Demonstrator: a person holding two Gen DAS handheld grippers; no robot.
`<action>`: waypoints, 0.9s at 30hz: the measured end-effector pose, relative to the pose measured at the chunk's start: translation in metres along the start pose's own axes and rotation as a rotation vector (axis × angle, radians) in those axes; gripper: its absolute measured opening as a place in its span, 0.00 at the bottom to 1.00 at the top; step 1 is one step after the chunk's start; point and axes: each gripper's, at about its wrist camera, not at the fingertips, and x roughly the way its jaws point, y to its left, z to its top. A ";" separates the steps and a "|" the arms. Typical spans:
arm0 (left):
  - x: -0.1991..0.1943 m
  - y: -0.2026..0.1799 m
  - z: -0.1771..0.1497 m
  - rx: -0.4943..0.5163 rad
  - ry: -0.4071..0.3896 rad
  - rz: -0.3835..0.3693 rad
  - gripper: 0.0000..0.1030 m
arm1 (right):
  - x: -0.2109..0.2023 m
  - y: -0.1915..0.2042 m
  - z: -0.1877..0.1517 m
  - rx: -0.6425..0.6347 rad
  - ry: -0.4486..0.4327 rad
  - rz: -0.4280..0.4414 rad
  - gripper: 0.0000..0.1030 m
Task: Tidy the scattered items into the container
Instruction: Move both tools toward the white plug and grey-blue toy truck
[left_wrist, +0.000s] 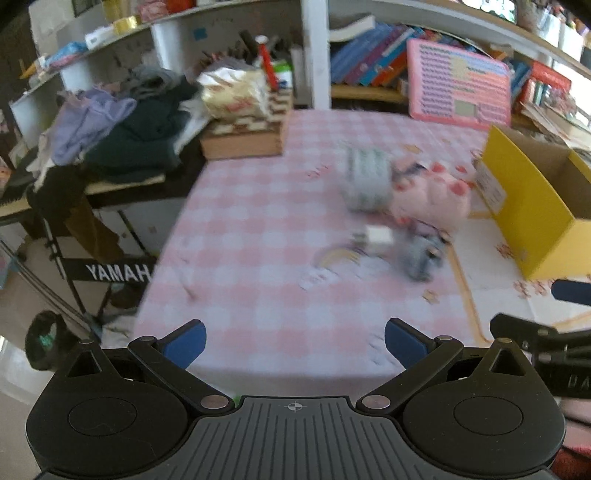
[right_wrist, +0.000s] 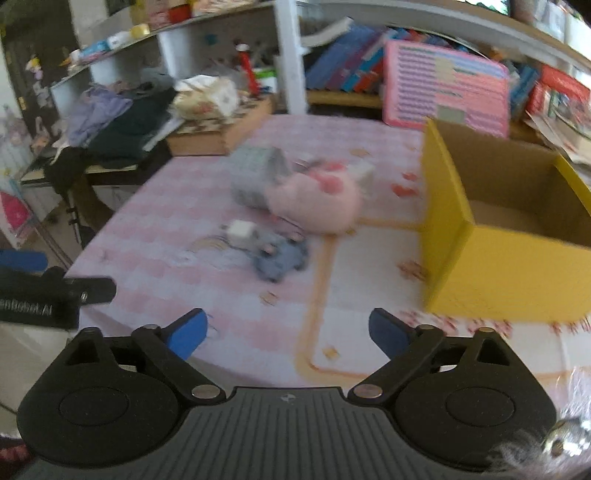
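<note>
Centrally, fluffy pink plush toy beside open yellow box

On the table, the plush toy lies left of the open box, touching the striped pack on its left, with the small cube and cloth toy nearer the cameras.

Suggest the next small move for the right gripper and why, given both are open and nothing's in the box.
Probably ease the right gripper forward toward the pink plush toy. Its jaws are open and empty, the toy lies on the checked tablecloth closest to the yellow box, and the visible part of the box interior looks empty. The left gripper is also open, farther from the box.
</note>
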 end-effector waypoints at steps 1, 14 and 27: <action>0.002 0.005 0.003 0.005 -0.010 0.005 1.00 | 0.003 0.006 0.004 -0.013 -0.007 -0.002 0.84; 0.044 0.020 0.034 0.105 -0.080 -0.131 0.99 | 0.036 0.034 0.032 -0.114 -0.053 -0.088 0.71; 0.085 -0.002 0.049 0.205 -0.083 -0.266 0.87 | 0.071 0.020 0.030 -0.041 -0.001 -0.120 0.64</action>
